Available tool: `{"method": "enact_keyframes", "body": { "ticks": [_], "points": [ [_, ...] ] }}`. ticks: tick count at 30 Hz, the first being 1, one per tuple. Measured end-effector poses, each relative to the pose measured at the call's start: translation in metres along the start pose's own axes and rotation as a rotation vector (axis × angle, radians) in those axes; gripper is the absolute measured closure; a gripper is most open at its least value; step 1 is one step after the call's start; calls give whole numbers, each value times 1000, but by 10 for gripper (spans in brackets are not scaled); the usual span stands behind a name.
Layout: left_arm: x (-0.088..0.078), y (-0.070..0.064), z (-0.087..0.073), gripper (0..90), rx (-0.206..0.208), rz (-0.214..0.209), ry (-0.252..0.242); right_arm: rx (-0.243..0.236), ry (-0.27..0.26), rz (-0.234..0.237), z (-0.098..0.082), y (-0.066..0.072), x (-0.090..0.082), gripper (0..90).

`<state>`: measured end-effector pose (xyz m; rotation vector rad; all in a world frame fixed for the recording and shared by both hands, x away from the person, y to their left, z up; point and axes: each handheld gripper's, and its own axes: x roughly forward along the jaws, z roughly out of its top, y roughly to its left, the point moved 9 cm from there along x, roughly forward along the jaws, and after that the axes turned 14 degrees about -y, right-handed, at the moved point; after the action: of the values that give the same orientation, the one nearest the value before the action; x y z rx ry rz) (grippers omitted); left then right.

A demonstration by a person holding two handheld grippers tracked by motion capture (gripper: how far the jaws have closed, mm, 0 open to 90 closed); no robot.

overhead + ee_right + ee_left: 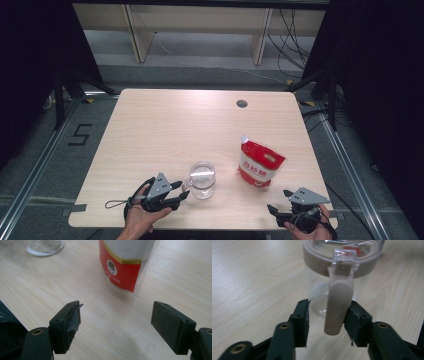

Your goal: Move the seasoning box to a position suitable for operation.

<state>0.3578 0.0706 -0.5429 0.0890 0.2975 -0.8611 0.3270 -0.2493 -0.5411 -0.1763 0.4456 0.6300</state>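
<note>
The left claw (184, 191) sits at the near edge of the desk (165, 125), its jaws on either side of the handle (338, 307) of a clear jug (202, 179). In the left gripper view one pad touches the handle's side while the other stands a little off it, so the jaws are part-way in and not yet clamped. No earlier picture backs any motion, so only this much can be said: the handle is between the jaws, tan and hanging from the jug's tan lid rim. The jug stands upright near the front middle of the desk, and seems empty, though the glass blurs close up.

The right claw (280, 201) rests at the near right corner, jaws wide apart with nothing between them. A strip of padding peels from one of its pads in the right gripper view. Ahead of it stands a red and white pouch (260, 165), leaning slightly, well apart from the jug and from the claw.

The desk is pale wood grain with rounded corners and a dark cable hole (242, 104) near its far edge. It stands on a grey floor (60, 150) marked with a black figure. Black curtains (30, 60) hang at both sides. Beyond are the legs of another pale bench (140, 35) and loose cables (295, 40).
</note>
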Motion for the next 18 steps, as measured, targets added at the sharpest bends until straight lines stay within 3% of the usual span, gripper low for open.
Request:
{"method": "enact_keyframes", "body": {
  "ticks": [4,9,10,13,14,16,18],
  "points": [
    [0,2,1,702,39,9,5,5,9,5,-1,1,0,246],
    [-2,12,3,724,17,30,-12,10,18,14,-2,2,0,245],
    [-3,18,3,725,19,36,-16,-12,9,17,-1,1,0,243],
    [-3,19,2,731,1,44,-12,11,17,12,-1,3,-1,243],
    [-3,19,2,731,8,45,-10,-19,4,15,0,1,1,243],
    [-3,20,2,738,19,51,-15,5,12,8,-1,3,0,243],
    [-2,22,3,740,6,53,-20,-20,5,20,0,2,1,242]
  ]
}}
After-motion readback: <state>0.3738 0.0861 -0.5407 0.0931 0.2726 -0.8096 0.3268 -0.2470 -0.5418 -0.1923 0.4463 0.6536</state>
